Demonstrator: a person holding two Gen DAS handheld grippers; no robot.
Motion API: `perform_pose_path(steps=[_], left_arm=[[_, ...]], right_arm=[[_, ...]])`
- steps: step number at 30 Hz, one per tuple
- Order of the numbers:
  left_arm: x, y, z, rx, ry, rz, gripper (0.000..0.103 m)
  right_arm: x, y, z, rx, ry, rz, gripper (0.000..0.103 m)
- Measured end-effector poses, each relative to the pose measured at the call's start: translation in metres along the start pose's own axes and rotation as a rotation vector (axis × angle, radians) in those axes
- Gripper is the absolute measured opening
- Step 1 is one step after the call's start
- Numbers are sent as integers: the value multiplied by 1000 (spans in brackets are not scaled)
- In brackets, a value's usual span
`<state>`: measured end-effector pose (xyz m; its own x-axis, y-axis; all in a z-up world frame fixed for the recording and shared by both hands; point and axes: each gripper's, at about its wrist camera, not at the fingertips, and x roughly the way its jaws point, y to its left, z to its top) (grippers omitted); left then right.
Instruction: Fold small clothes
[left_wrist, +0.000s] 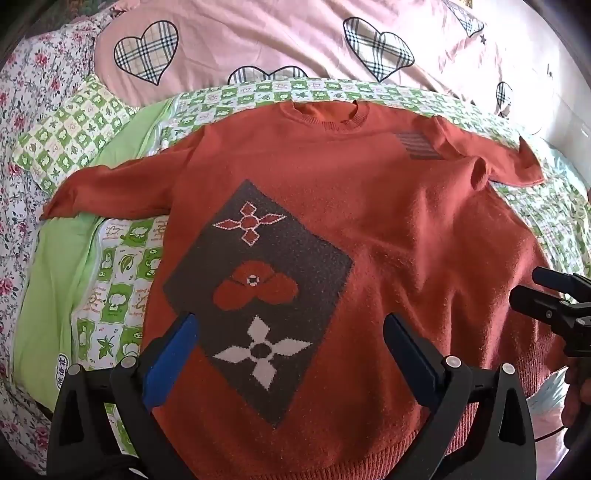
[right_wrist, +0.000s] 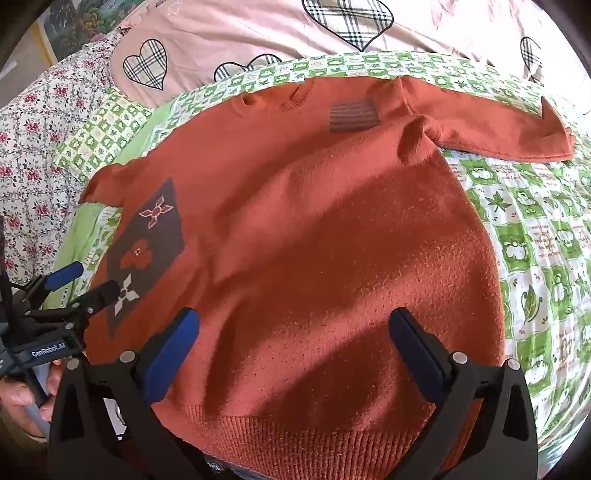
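The left gripper (left_wrist: 291, 343) is hovering wide apart, holding nothing, over the sweater (left_wrist: 388, 236) lying flat ahead of it. The right gripper (right_wrist: 295, 339) is gaping likewise above the hem; pinching only the top layer risks a bunched fold.

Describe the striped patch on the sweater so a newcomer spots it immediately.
On the green checked quilt lies an orange sweater, spread flat. Just right of its neckline sits the small grey striped patch. Unlike the big dark diamond panel, it carries no flowers.
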<state>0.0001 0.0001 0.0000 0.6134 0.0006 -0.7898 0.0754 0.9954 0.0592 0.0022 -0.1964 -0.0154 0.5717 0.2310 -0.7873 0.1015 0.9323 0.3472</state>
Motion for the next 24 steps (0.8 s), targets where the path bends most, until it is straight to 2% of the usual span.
perform_pose_path(steps=[24], left_arm=[[1, -2, 1, 7, -9, -14, 100]], right_arm=[[5, 4, 3, 6, 8, 30, 102]])
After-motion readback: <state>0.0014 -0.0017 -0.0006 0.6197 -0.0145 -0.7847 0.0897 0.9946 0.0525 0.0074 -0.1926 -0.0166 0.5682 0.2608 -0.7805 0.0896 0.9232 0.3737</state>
